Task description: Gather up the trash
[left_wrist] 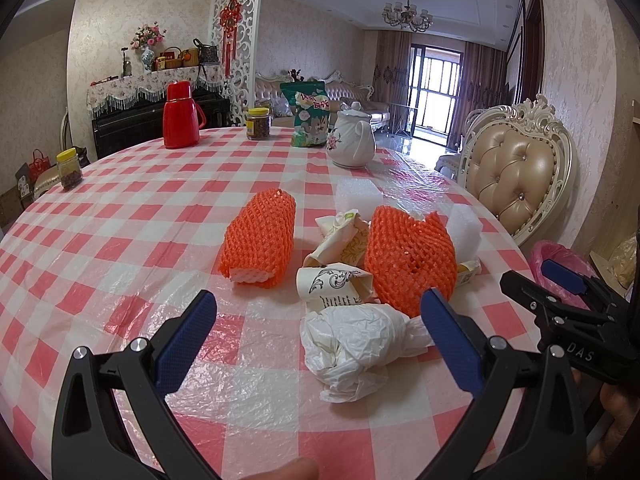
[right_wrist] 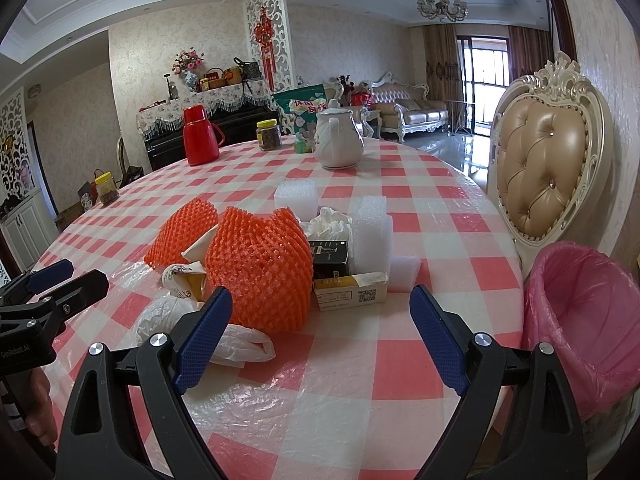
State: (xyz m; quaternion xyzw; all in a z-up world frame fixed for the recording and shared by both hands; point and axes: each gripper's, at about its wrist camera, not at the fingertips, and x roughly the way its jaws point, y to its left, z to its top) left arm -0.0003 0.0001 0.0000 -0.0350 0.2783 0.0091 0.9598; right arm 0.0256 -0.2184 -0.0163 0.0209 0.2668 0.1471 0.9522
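A pile of trash lies on the checked table (left_wrist: 120, 216): two orange foam nets (left_wrist: 260, 236) (left_wrist: 408, 256), crumpled paper cups (left_wrist: 332, 280), a crumpled white plastic bag (left_wrist: 352, 344), white foam blocks (left_wrist: 356, 194) and small cartons (right_wrist: 352, 292). My left gripper (left_wrist: 318, 308) is open, its fingers on either side of the white bag. My right gripper (right_wrist: 322, 306) is open and empty, in front of the nearer orange net (right_wrist: 260, 268) and the cartons. A bin with a pink liner (right_wrist: 580, 312) stands beside the table at the right.
A red thermos (left_wrist: 180, 116), two jars (left_wrist: 258, 124) (left_wrist: 69, 168), a green snack bag (left_wrist: 310, 116) and a white teapot (left_wrist: 352, 140) stand at the table's far side. A padded chair (right_wrist: 548, 160) stands against the wall at the right, behind the bin.
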